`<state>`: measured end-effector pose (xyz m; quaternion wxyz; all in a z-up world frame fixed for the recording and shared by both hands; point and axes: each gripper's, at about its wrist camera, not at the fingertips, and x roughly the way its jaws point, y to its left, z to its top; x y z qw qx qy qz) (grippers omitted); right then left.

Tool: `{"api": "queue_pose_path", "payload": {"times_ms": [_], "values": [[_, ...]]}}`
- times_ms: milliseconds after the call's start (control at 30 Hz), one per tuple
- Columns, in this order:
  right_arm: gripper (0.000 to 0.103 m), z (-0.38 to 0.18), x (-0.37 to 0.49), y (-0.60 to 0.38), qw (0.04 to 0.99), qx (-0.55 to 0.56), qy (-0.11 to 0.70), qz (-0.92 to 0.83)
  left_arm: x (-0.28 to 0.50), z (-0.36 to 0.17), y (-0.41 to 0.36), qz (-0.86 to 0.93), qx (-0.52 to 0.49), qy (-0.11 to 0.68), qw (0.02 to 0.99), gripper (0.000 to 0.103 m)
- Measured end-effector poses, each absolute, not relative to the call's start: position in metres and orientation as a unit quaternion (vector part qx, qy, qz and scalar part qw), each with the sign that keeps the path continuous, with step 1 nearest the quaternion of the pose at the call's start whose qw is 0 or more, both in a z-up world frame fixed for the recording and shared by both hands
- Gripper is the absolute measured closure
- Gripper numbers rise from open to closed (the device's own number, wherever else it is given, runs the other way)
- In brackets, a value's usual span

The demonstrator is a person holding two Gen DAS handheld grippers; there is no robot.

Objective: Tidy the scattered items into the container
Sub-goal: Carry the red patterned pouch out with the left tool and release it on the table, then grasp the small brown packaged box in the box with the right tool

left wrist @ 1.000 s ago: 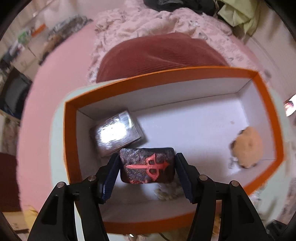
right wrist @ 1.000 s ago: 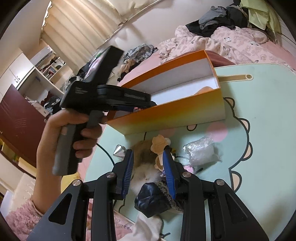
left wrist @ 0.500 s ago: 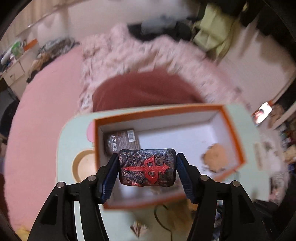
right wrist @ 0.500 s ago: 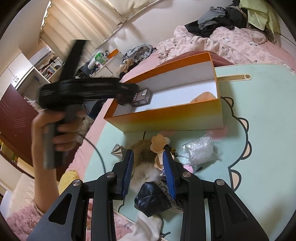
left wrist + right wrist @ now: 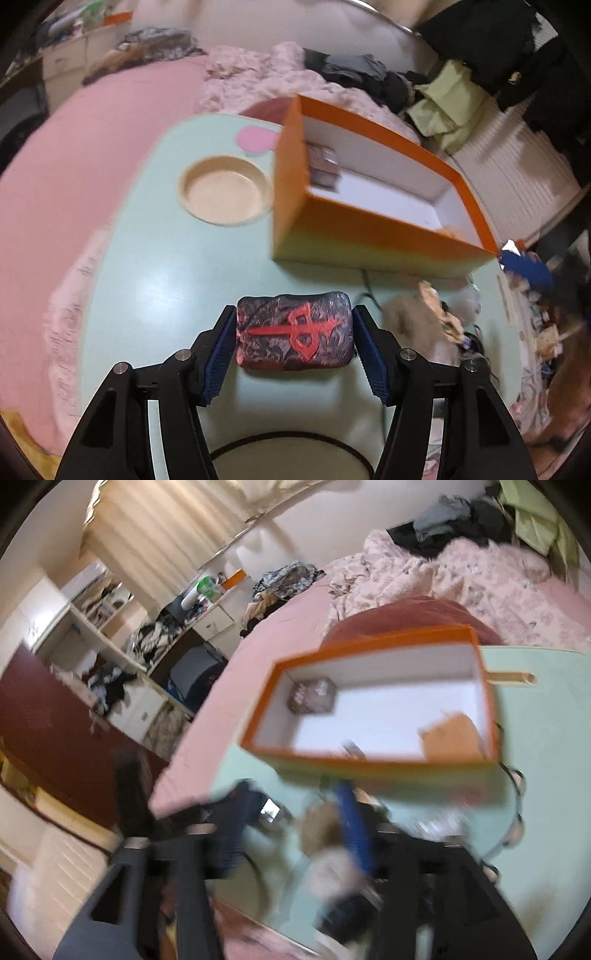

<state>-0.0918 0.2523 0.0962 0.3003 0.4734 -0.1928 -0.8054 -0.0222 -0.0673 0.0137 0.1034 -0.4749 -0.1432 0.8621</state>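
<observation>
Meanwhile, gripping the dark red-sworded block between left gripper fingers, above the worktop short of the orange box; right gripper fingers just opening, blurred, plush toy between, apparently unclamped.

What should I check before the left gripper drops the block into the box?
1. Block held firmly in left gripper: ok.
2. Block above box: not ok; it hangs over the table, beside the box.
3. Free space in box: ok; packet sits in one corner, tan item at the other end.
4. Right gripper outside box: ok.
5. Right gripper empty: cannot tell; its jaws have just been opening, and the plush shows between the fingers, blurred.
</observation>
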Motion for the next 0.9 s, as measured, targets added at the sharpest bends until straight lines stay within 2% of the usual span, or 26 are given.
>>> {"api": "queue_pose_path", "payload": {"times_ms": [67, 200, 267, 300, 667, 767, 900], "values": [[0.025, 0.102, -0.119, 0.234, 0.292, 0.494, -0.195, -0.796, -0.020, 0.012, -0.057, 0.860, -0.477, -0.138, 0.121, 0.043], [0.025, 0.095, -0.175, 0.182, 0.245, 0.527, -0.096, -0.808, -0.015, 0.013, -0.061, 0.868, -0.461, -0.142, 0.120, 0.043], [0.025, 0.078, -0.196, 0.167, 0.229, 0.553, -0.080, -0.797, -0.010, 0.014, -0.070, 0.871, -0.448, -0.161, 0.121, 0.031], [0.025, 0.067, -0.205, 0.161, 0.224, 0.569, -0.077, -0.787, -0.009, 0.014, -0.074, 0.872, -0.445, -0.166, 0.121, 0.020], [0.025, 0.027, -0.240, 0.120, 0.194, 0.605, -0.017, -0.772, -0.008, 0.006, -0.069, 0.875, -0.431, -0.174, 0.133, 0.019], [0.029, 0.030, -0.236, 0.115, 0.175, 0.612, 0.026, -0.771, -0.008, 0.006, -0.067, 0.879, -0.426, -0.168, 0.133, 0.019], [0.046, 0.040, -0.232, 0.138, 0.118, 0.606, 0.043, -0.785, -0.007, 0.006, -0.070, 0.878, -0.423, -0.176, 0.136, 0.019]]}}
